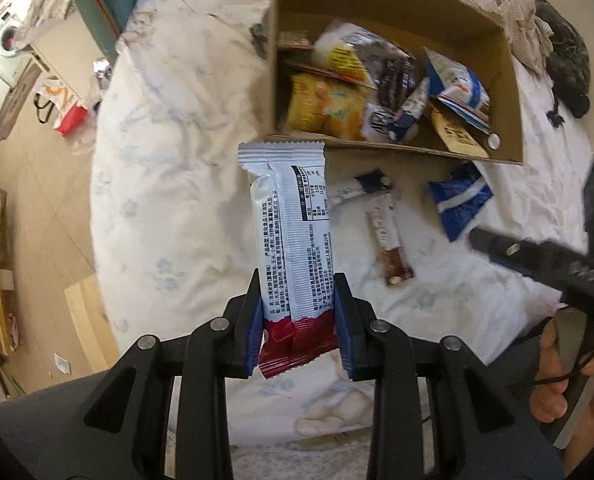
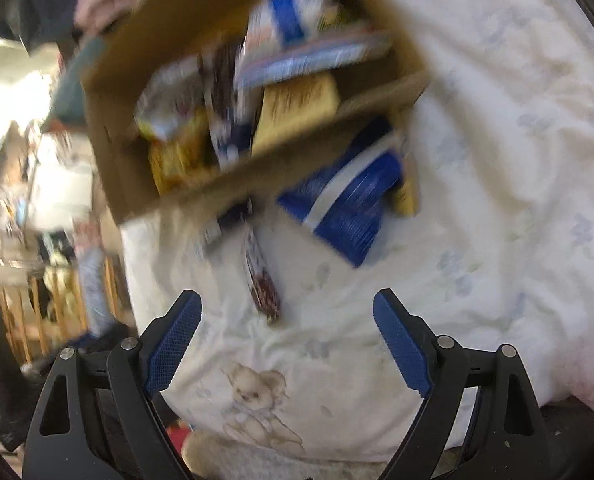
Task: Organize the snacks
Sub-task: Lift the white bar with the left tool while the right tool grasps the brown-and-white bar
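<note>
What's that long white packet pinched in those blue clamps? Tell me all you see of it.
The snack bar is a slim, sealed, glossy wrapper, white with small black print and a nutrition table, dark red at its lower end, crimped at the top. It stands upright, the left gripper shut on its red end, in front of the cardboard box.

My left wrist camera looks steeply down along my fingers, above the bed [image 1: 169, 184], with the cardboard box [image 1: 393, 148] ahead of it. My right wrist camera looks down at a slant from nearer the bed [image 2: 497, 184]; its view is blurred. Both views share the cardboard box [image 2: 185, 32], the blue packet [image 1: 459, 204] [image 2: 349, 204] beside it, and the quilt.
</note>
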Motion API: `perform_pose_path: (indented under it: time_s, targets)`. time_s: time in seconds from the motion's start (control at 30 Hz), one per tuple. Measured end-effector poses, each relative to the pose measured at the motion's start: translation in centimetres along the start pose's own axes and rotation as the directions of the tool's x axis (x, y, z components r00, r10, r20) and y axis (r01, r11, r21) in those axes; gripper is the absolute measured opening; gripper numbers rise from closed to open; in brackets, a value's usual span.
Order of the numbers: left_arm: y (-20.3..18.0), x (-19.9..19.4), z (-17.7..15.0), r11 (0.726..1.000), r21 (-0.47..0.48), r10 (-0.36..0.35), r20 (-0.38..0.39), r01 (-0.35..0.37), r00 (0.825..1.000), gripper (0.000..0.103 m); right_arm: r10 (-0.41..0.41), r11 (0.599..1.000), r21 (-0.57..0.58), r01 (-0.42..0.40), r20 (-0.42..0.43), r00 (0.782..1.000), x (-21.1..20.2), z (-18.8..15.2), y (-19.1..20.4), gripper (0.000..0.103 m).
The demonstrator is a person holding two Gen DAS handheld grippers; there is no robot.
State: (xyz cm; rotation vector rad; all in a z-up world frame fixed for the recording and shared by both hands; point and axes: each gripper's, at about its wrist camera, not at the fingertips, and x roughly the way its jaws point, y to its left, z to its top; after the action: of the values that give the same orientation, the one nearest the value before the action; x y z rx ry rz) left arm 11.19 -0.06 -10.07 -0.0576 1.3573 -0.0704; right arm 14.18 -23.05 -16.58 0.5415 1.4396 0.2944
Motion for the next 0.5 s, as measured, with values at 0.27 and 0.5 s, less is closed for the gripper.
perform_pose_path:
  time_s: [0.27, 0.5]
  targets:
    - [1.8, 0.4, 0.8, 0.994, -0.102, -0.047, -0.005, 0.046, 0.999, 0.027, -0.154, 0.965, -0.224, 0.133, -0.081, 0.985, 5.8, -0.1, 5.5, 0.072]
    - [2.2, 0.8, 1.1, 0.993, -0.117, -0.024, -0.003, 0.024, 1.000, 0.027, -0.320, 0.895, -0.348, 0.280, -0.063, 0.945, 9.4, -0.4, 7.0, 0.066]
